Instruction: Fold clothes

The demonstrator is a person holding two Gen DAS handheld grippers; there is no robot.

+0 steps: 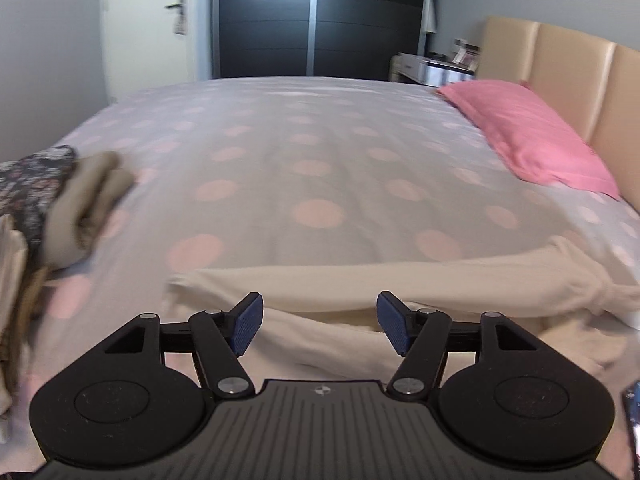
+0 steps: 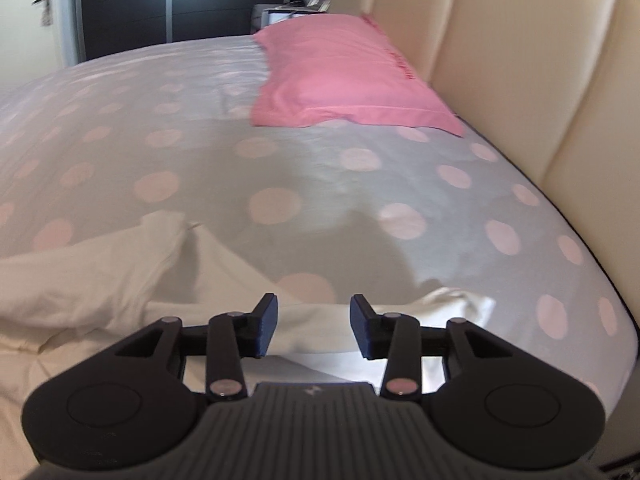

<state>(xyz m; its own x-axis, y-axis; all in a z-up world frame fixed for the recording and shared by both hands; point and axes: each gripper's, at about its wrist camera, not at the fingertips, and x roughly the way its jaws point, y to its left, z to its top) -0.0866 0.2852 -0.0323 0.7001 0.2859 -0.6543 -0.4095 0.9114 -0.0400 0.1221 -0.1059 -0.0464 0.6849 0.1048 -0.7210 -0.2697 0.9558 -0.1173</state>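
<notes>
A cream garment lies spread on the bed near its front edge, with a bunched part at the right. It also shows in the right wrist view. My left gripper is open and empty, just above the garment's folded edge. My right gripper is open and empty, above another edge of the same garment. Neither gripper holds cloth.
The bed has a grey cover with pink dots. A pink pillow lies against the beige headboard. A pile of other clothes sits at the left. A dark wardrobe and a nightstand stand beyond.
</notes>
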